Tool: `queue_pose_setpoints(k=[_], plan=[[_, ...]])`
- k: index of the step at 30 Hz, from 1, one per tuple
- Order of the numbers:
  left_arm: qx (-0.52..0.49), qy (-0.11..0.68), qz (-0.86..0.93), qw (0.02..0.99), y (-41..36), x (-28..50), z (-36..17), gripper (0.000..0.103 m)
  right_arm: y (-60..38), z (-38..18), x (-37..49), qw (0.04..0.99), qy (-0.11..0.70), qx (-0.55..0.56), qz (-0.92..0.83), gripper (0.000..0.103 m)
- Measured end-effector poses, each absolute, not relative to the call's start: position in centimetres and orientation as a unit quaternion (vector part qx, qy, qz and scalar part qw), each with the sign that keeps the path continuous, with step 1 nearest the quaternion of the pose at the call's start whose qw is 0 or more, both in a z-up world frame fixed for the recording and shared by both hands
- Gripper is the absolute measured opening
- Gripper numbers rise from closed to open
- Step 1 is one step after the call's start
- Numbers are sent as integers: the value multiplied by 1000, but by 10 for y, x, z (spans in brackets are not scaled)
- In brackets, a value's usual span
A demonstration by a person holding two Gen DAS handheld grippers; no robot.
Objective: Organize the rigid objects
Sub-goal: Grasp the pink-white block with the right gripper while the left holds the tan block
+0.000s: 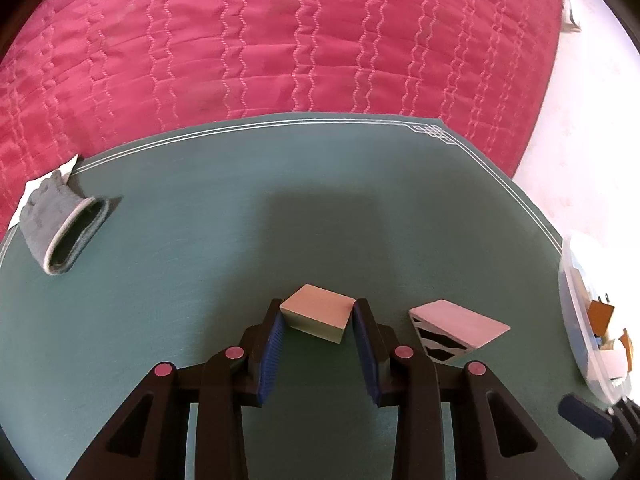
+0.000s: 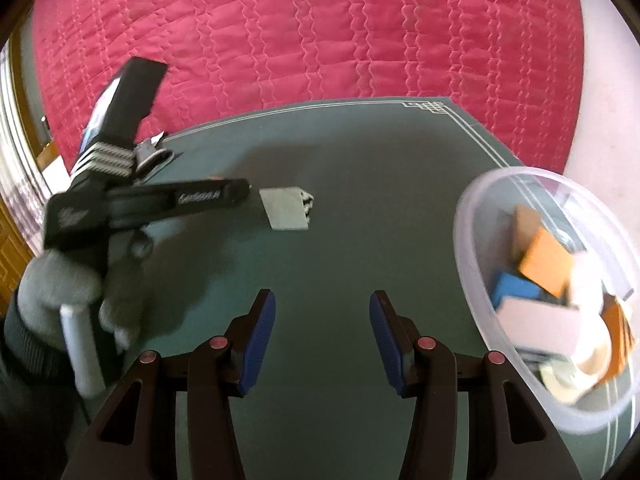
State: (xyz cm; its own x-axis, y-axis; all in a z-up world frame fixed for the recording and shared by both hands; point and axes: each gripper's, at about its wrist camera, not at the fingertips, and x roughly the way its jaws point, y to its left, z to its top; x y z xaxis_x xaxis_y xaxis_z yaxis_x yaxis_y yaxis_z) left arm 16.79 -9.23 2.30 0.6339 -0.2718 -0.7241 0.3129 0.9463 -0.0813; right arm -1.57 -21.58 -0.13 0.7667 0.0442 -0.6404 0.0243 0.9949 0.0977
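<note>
Green table (image 1: 208, 200) with thin white border lines and a knot ornament at the far right corner, set against a pink quilted bed (image 1: 280, 40). On it: plain wooden block (image 1: 318, 312) near centre, patterned wedge block (image 1: 456, 328) just to its right, grey glove (image 1: 60, 224) at far left edge over a white paper scrap (image 1: 30, 192). Clear plastic bowl (image 2: 472, 216) of mixed blocks at right edge.

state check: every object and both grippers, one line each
left gripper: open, fingers straddling the plain block
plain block: flat on the mat, ungrasped
patterned block: on the mat, right of the plain block
right gripper: open, empty
clear tub: uncovered, holding several blocks
grey glove: lying on the mat
</note>
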Motion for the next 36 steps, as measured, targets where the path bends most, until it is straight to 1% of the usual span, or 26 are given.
queue_pose_setpoints(k=[13,27,29,31,33,35,36], plan=[[21,376,-106,920,-77,165,29,36,-200,-1,47,934,354,47,8,51],[22,370,-92,924,-74,165,32,36,-201,5,71,924,378,50,7,51],[22,370,-91,924,-74,166,32,36,-202,6,73,924,378,53,6,50],[23,370,-91,924,-74,165,32,36,-202,7,75,924,379,53,6,46],[24,371,-91,924,-74,165,31,36,-201,8,75,923,381,51,6,38],[25,371,-91,924,-75,165,31,36,-201,9,75,923,383,47,5,32],[25,371,-91,924,-75,165,31,36,-201,10,75,923,383,46,5,32]])
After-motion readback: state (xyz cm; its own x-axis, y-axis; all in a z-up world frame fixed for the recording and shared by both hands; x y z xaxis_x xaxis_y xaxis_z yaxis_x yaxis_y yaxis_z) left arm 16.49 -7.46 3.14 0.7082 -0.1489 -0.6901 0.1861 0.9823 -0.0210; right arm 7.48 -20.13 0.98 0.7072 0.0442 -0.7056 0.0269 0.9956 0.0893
